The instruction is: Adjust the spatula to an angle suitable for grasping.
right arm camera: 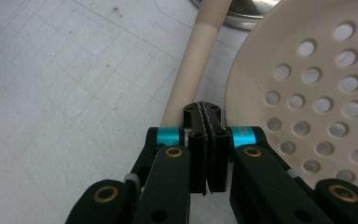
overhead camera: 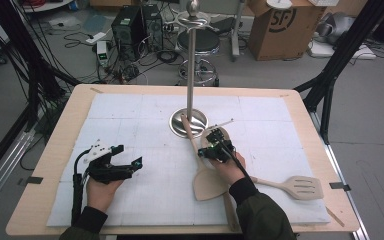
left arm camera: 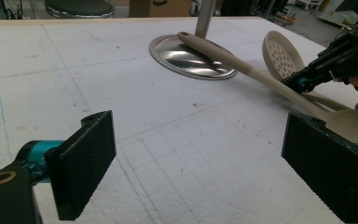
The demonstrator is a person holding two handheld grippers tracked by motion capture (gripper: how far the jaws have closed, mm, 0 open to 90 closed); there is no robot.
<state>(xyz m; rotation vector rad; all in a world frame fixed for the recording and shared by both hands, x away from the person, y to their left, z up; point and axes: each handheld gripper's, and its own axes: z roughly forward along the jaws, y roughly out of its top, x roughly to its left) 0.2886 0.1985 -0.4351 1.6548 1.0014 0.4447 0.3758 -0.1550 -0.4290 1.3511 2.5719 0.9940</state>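
Taking the steel stand's round base (overhead camera: pixel 189 121) as the landmark: a pale spatula (overhead camera: pixel 206 180) lies with its handle tip propped on the base's near rim and its blade toward the person, and a perforated skimmer (right arm camera: pixel 307 93) lies just beside it on the right, its bowl close to the base. The right gripper (overhead camera: pixel 215 145) sits low over the gap between spatula handle and skimmer bowl, just on the near side of the base; its fingers (right arm camera: pixel 198 135) are pressed flat together with nothing between them. A slotted turner (overhead camera: pixel 300 186) lies farther off to the right on the counter (overhead camera: pixel 45 200). The left gripper (overhead camera: pixel 114 165) rests well to the left of the base, its fingers (left arm camera: pixel 81 163) spread wide and holding nothing. The work looks to be picking up a utensil for the stand, and the grasp has not begun. To do it well, the right fingers should part first, then straddle one handle alone, squarely across its width, clear of the neighbouring utensil. Gripping near mid-handle should keep the blade from swinging on the lift. Closing on both utensils at once, or nudging the handle off the base, is the risk.
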